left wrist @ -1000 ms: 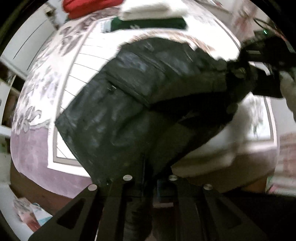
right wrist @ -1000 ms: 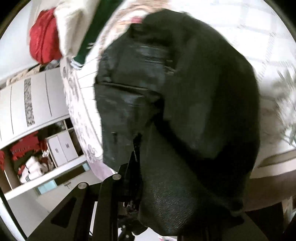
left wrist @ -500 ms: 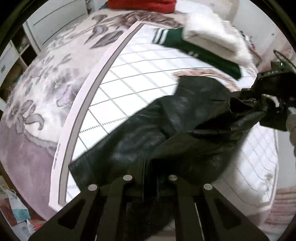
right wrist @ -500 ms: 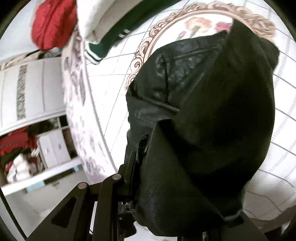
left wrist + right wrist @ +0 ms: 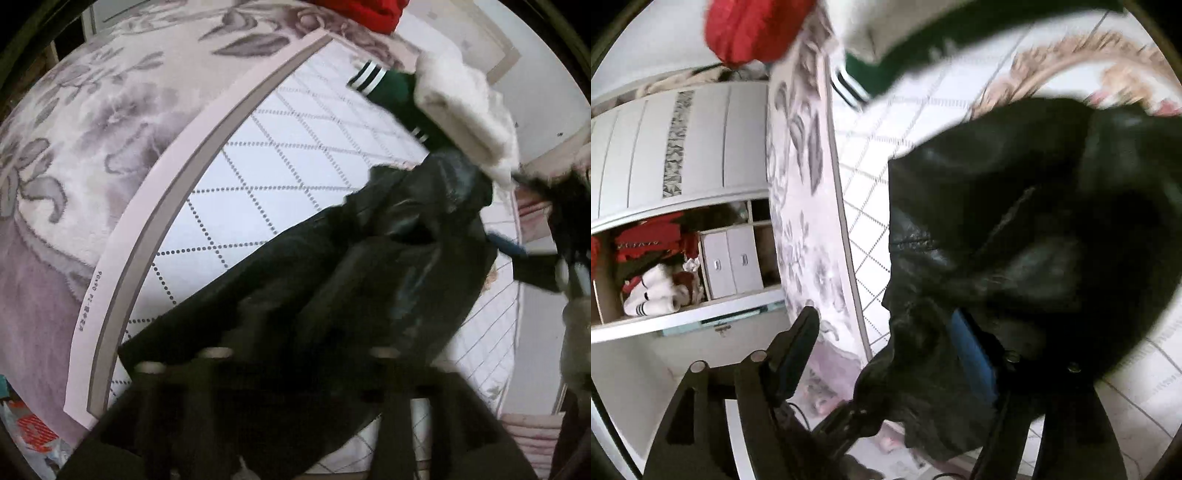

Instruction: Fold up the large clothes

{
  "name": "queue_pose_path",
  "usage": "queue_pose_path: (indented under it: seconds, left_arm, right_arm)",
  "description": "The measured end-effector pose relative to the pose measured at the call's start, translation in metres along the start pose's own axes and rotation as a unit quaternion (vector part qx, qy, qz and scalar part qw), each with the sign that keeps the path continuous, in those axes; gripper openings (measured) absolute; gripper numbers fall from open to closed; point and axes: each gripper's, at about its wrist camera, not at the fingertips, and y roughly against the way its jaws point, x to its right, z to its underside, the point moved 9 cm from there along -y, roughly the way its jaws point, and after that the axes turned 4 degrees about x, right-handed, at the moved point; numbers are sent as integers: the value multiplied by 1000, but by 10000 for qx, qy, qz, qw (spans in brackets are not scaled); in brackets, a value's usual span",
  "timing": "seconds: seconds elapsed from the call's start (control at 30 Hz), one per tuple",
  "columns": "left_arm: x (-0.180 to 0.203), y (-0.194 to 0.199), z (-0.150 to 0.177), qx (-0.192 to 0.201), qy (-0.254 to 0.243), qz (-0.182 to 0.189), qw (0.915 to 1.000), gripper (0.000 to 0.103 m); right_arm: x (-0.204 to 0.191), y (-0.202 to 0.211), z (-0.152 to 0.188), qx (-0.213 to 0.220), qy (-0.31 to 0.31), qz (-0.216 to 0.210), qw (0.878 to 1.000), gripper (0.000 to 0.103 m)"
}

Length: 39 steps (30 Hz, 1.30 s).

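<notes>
**Jacket let go on the bed**

The black jacket (image 5: 362, 280) lay crumpled on the quilt (image 5: 258, 177). Both the left gripper (image 5: 295, 373) and right gripper (image 5: 886, 343) were opening, leather loose between the jaws, neither pinching it.

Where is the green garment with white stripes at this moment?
In the left wrist view, the green garment lies upper right on the bed, under the white folded item, just beyond the black leather jacket.

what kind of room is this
Most likely a bedroom. A bed with a flowered cover fills the view, a black leather jacket and other clothes lie on it, and a white wardrobe with stuffed shelves stands beside it.
</notes>
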Motion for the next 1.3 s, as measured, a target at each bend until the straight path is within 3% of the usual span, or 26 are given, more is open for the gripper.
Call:
queue_pose_path:
  seconds: [0.03,0.07,0.17,0.27,0.37,0.47,0.53,0.6,0.67,0.73,0.77,0.87,0.9,0.93,1.0,1.03,1.07,1.13,1.23,1.3]
  left_arm:
    - [3,6,-2,121,20,24,9999,84]
    - [5,9,-5,187,27,26,9998,87]
    - [7,6,-8,239,72,-60,9997,87]
    - [6,-14,-17,155,272,-179,9993,87]
    - [5,-47,-32,103,460,-320,9984,87]
    - [7,-85,-45,12,409,-476,9980,87]
    - [7,-97,-46,-110,385,-506,9979,87]
    - [7,-97,-45,-37,291,-465,9985,87]
    - [6,-97,-41,-12,280,-383,9989,89]
    - [4,-102,-39,19,358,-208,9991,96]
    - [6,-104,-40,28,354,-107,9993,103]
    - [10,-110,-44,110,156,-116,9997,103]
    - [12,-110,-46,162,65,-102,9998,103]
    - [15,-110,-48,171,-33,-84,9998,103]
    - [16,-111,-51,143,-50,-91,9998,103]
    - [15,-110,-52,132,-24,-114,9998,103]
    - [15,-109,-53,108,-10,-128,9999,103]
    - [19,-103,-52,-17,-71,-98,9999,103]
    - [36,-86,-39,-194,-120,97,9997,103]
    - [48,-75,-27,-297,-224,172,9992,103]
  right_arm:
    - [9,10,0,141,24,274,9995,77]
    - [17,15,-2,218,91,485,9985,77]
    - [32,0,-11,156,206,804,9964,74]
    - [43,-45,-31,131,510,1144,9920,59]
    - [69,-94,-47,-34,590,1598,9854,62]
    - [61,-83,-49,3,616,1371,9886,62]
    - [60,-54,-44,3,540,1220,9911,62]
    - [71,-6,-41,353,325,1075,9931,62]
    - [94,35,-44,754,193,1245,9892,81]
    - [128,57,-47,997,42,1466,9842,90]
    - [149,58,-47,971,-78,1466,9844,90]
    - [187,32,-50,669,-389,1110,9908,90]
    - [192,24,-55,680,-378,965,9923,90]
    - [189,25,-66,1042,-203,827,9909,90]
    - [180,26,-79,1414,37,504,9887,82]
    - [185,27,-82,1496,1,643,9867,47]
    - [192,31,-82,1613,-197,518,9853,29]
    - [209,50,-66,1845,-821,437,9784,20]
    - [238,90,-13,2050,-1390,956,9641,20]
    - [269,104,24,1523,-1712,1373,9637,35]
